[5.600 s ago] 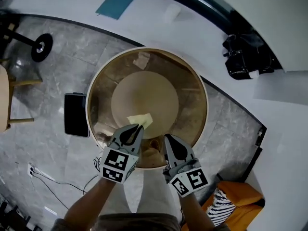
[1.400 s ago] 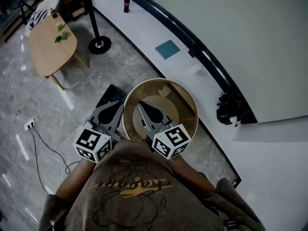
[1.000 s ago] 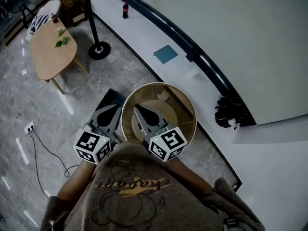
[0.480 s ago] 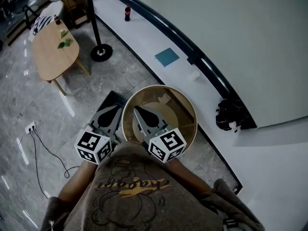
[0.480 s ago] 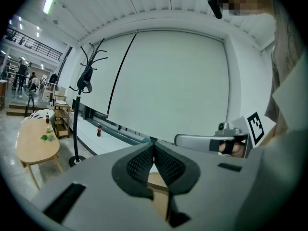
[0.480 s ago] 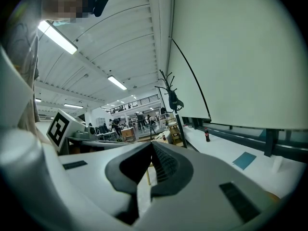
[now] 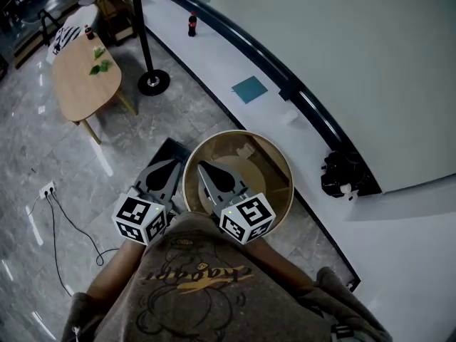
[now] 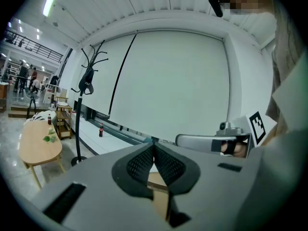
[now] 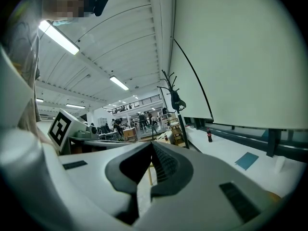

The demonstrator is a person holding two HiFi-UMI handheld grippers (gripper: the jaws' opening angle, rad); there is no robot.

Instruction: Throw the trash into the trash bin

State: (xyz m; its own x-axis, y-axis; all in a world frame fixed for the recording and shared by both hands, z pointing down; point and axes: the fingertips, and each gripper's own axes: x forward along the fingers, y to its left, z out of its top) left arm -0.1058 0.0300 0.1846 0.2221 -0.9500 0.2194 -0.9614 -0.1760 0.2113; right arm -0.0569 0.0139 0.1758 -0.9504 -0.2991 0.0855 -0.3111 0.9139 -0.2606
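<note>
Over the trash bin (image 7: 274, 164), chest-high: I am holding the left gripper (image 7: 173, 165) just outside the near-left rim and the right gripper (image 7: 202, 168) above the bin's mouth. Left gripper view is showing the pads pressed together with nothing between them. Right gripper view is showing the same, jaws clenched on nothing. A pale scrap (image 7: 246, 150) is lying inside the bin toward its far wall, so I am judging the drop done for that piece. Whatever lies under the right gripper is hidden from me. To finish well, I am planning to check that nothing is clinging to the pads and to lift both grippers clear without knocking the rim. Then I am scanning for more trash, perhaps the green bits (image 7: 100, 67) on the wooden table (image 7: 75, 91), well apart from the bin
</note>
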